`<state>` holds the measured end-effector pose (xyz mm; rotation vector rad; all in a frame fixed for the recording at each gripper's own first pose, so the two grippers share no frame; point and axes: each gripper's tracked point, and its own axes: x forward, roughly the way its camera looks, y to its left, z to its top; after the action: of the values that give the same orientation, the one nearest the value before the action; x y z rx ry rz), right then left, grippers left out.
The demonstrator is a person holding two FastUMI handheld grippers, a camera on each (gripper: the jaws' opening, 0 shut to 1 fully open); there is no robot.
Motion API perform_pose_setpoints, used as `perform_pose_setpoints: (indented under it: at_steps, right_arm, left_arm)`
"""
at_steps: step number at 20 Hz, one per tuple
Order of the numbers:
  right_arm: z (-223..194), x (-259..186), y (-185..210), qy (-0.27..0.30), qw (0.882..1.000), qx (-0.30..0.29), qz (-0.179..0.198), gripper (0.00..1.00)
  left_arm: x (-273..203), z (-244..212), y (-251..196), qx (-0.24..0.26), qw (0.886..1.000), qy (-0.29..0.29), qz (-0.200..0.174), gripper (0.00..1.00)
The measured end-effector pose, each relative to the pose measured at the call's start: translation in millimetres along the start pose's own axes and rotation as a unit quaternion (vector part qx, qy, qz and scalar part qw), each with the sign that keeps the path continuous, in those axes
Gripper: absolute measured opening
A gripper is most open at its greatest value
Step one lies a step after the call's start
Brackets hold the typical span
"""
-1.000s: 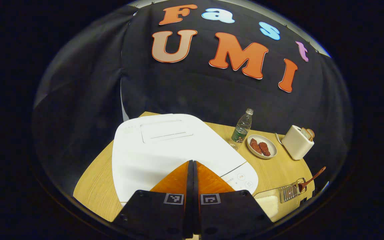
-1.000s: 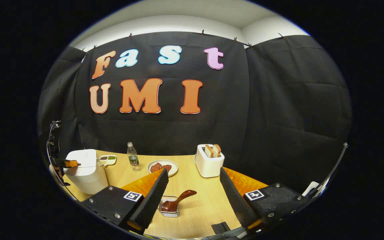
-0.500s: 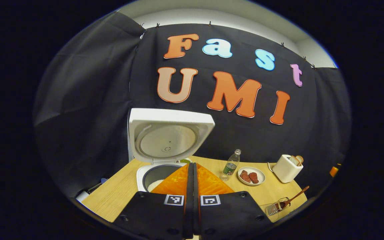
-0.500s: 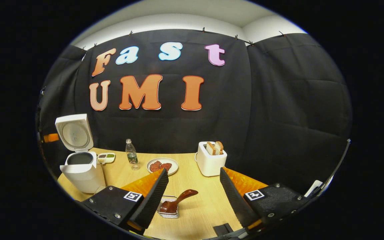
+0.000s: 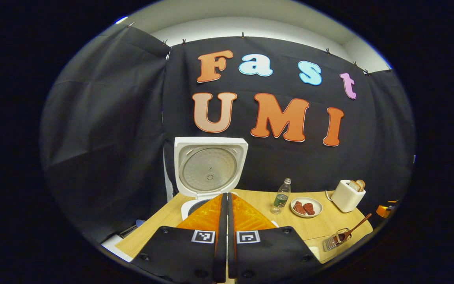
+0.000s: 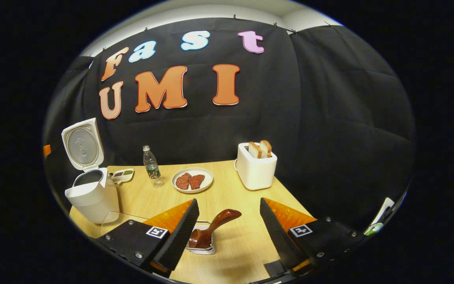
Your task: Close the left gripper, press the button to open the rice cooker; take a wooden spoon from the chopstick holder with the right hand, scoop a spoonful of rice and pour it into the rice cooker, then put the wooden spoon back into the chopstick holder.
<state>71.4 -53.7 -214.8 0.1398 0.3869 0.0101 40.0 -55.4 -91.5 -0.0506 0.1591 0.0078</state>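
The left gripper [image 5: 224, 197] sits at the bottom centre, its two fingers pressed together with nothing between them. Just beyond them on a wooden table [image 5: 160, 225] stands a white rice cooker [image 5: 195, 205] with its lid [image 5: 210, 165] raised upright, the round inner plate facing the camera. To the right, farther back, stand a clear water bottle [image 5: 281, 196], a plate [image 5: 306, 207] holding two pieces of red meat, and a white toaster [image 5: 347, 196] with bread slices. At the near right edge, a wooden spoon [image 5: 356, 228] leans in a wire chopstick holder [image 5: 334, 241].
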Motion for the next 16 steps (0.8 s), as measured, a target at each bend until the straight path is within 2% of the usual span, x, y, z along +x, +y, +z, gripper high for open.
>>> perform_pose_setpoints:
  at_steps: [2, 5, 7, 8, 9, 11, 12, 13, 14, 15, 16]
  right_arm:
    - [-12.5, 13.2, 3.0, 0.02, 1.0, 0.015, 0.005, 0.97]
    - [-32.3, 29.5, 11.1, 0.055, 0.997, 0.048, 0.022, 0.96]
    - [-44.3, 35.6, 12.3, 0.07, 0.994, 0.077, 0.034, 0.96]
    - [-51.8, 39.2, 12.7, 0.082, 0.992, 0.091, 0.037, 0.95]
    - [-56.1, 43.1, 13.4, 0.09, 0.99, 0.105, 0.037, 0.92]
    - [-59.6, 56.6, 19.1, 0.1, 0.986, 0.125, 0.037, 0.83]
    - [-61.8, 63.9, 18.7, 0.104, 0.986, 0.128, 0.035, 0.8]
    - [-63.2, 68.9, 18.2, 0.106, 0.985, 0.133, 0.034, 0.71]
    - [-63.6, 69.2, 18.3, 0.107, 0.983, 0.143, 0.037, 0.67]
    - [-62.3, 69.7, 19.5, 0.109, 0.981, 0.158, 0.042, 0.59]
    - [-63.1, 66.4, 19.4, 0.11, 0.978, 0.171, 0.045, 0.56]
  left_arm:
    - [-1.7, 4.3, 1.2, -0.002, 1.0, -0.006, 0.005, 0.06]
    - [-12.0, 10.0, 8.7, -0.007, 1.0, -0.009, 0.017, 0.43]
    - [-14.7, 11.9, 10.9, -0.006, 1.0, -0.009, 0.022, 0.43]
    - [-18.1, 14.0, 10.9, -0.005, 1.0, -0.011, 0.024, 0.5]
    - [-21.2, 16.6, 14.2, -0.005, 1.0, -0.013, 0.026, 0.55]
    - [-26.5, 17.9, 16.1, -0.003, 0.999, -0.018, 0.027, 0.58]
    - [-29.1, 17.7, 14.7, -0.002, 1.0, -0.014, 0.023, 0.67]
    - [-31.0, 16.3, 15.9, 0.0, 1.0, -0.01, 0.022, 0.77]
    - [-30.9, 17.1, 19.2, 0.001, 1.0, -0.011, 0.024, 0.87]
    - [-32.5, 19.5, 21.2, 0.001, 1.0, -0.014, 0.025, 0.87]
    - [-33.1, 21.4, 21.9, 0.0, 1.0, -0.016, 0.026, 0.88]
